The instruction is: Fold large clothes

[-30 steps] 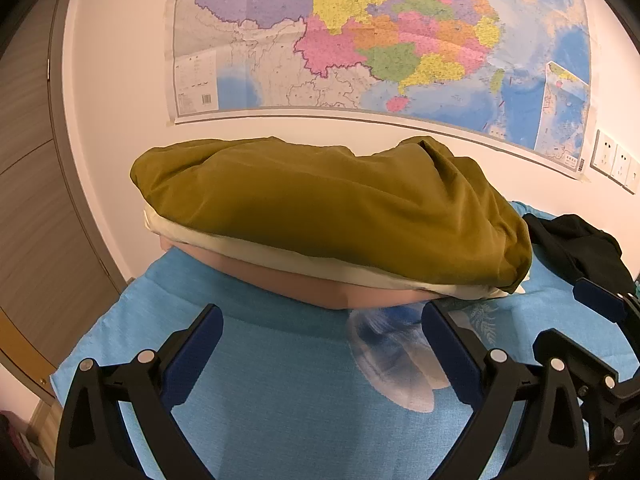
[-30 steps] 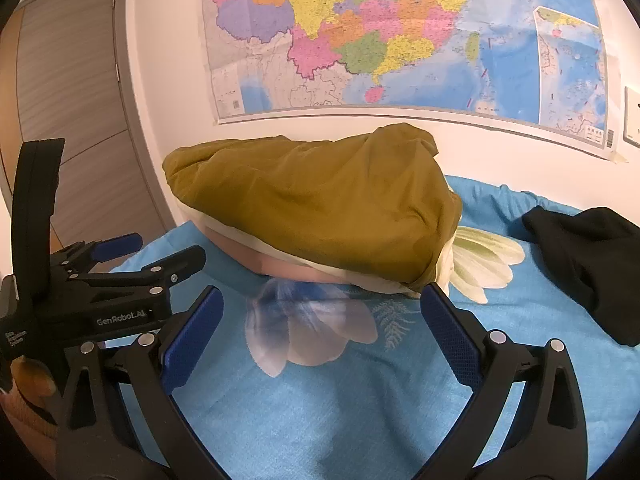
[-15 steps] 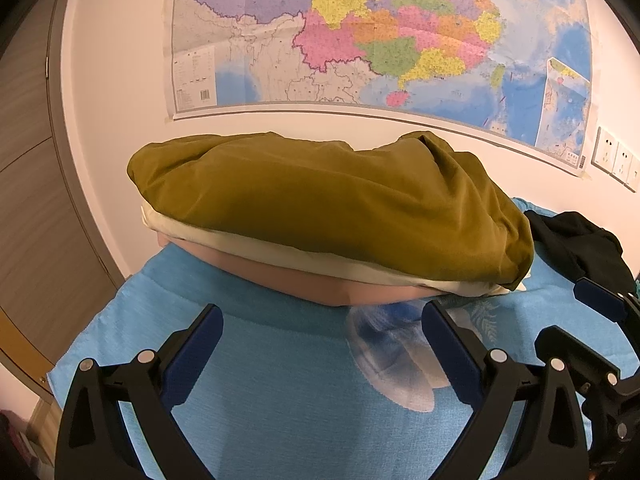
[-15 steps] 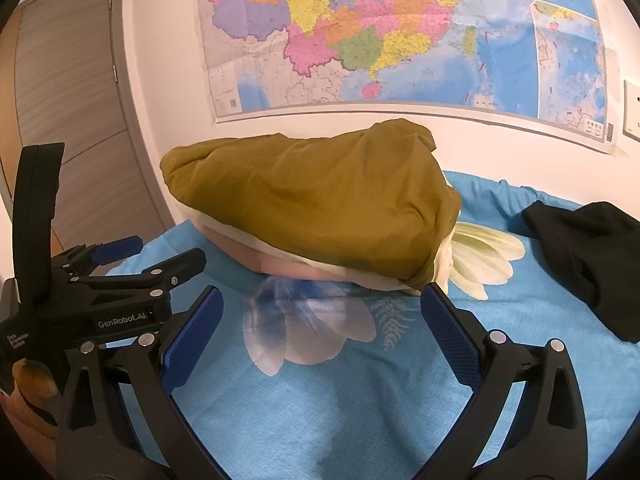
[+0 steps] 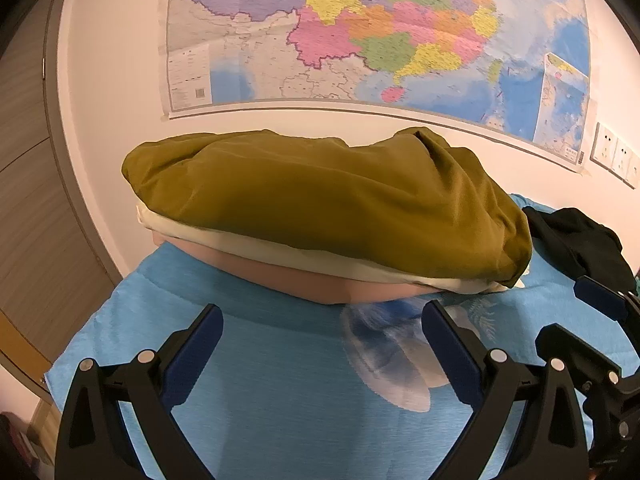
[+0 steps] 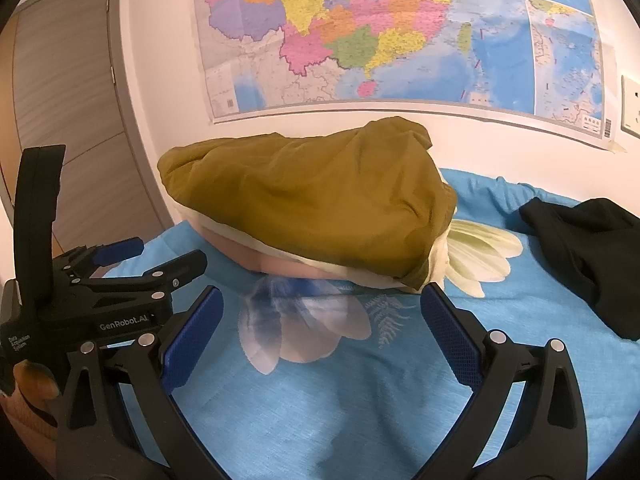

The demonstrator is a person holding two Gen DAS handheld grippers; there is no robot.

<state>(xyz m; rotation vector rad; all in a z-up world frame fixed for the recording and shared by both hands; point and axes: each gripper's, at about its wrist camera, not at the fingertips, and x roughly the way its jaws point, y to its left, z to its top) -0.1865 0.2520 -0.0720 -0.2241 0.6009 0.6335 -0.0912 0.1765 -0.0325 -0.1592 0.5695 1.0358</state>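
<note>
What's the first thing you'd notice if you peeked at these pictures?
The big colourful map fills the wall at the back. Just below it, an olive-green cloth lies heaped on cream and pinkish layers, at the far end of a bright blue flower-print sheet. A crumpled black garment lies off to the right, and both grippers, left gripper and right gripper, hang open above the sheet, holding nothing.

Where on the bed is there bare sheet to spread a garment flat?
Open sheet lies between the grippers and the olive pile, across the flower print. A narrower bare strip runs between the pile and the black garment. The wall side is crowded by the stack; the right edge by the black garment.
</note>
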